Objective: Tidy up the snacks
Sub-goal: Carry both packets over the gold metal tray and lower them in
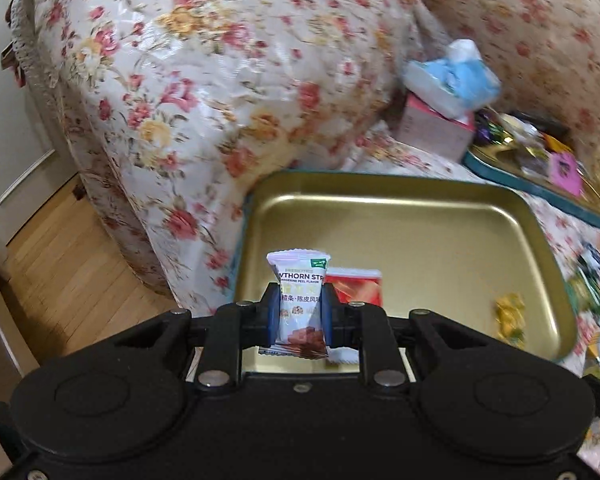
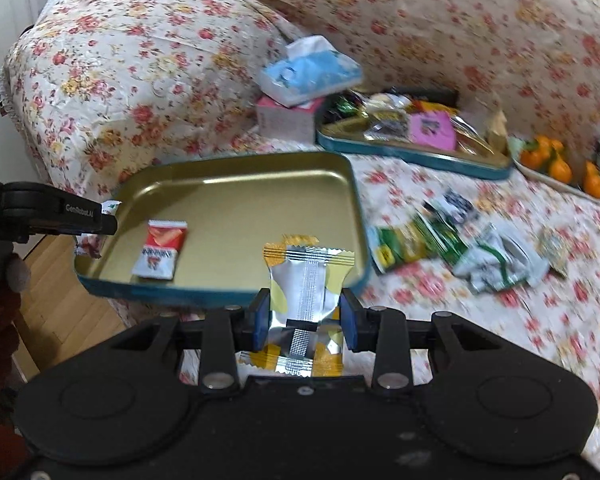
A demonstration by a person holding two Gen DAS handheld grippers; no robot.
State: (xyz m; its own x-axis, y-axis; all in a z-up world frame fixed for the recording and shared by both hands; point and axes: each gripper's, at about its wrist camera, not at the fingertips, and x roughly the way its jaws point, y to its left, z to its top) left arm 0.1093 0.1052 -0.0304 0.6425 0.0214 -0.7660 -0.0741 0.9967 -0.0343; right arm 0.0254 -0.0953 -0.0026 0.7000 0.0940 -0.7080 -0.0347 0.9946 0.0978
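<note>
Gripping a white hawthorn strip packet [image 1: 300, 304] upright, left gripper [image 1: 300, 314] clamped it between blue pads, over the near rim of a gold tray [image 1: 420, 220]. Behind the packet, at about one o'clock from it, lay a red-and-white packet [image 1: 358, 284] on the tray floor; at three o'clock, a yellow wrapped sweet [image 1: 510, 314], blurred.

Clenched likewise, right gripper [image 2: 305, 320] pinched a silver-and-yellow packet [image 2: 306, 280], seam side up, just at the tray's near edge. Seen from there, at ten o'clock: the red-and-white packet again; at nine o'clock, the other gripper's black arm.

Farther out at two o'clock, loose green and white packets [image 2: 452, 240] scattered on a floral cover [image 2: 500, 320]. At twelve o'clock, a blue tissue pack [image 2: 308, 70] atop a pink box [image 2: 286, 120]; at one o'clock, a second tray of snacks [image 2: 412, 132]; beyond, oranges [image 2: 560, 164].
</note>
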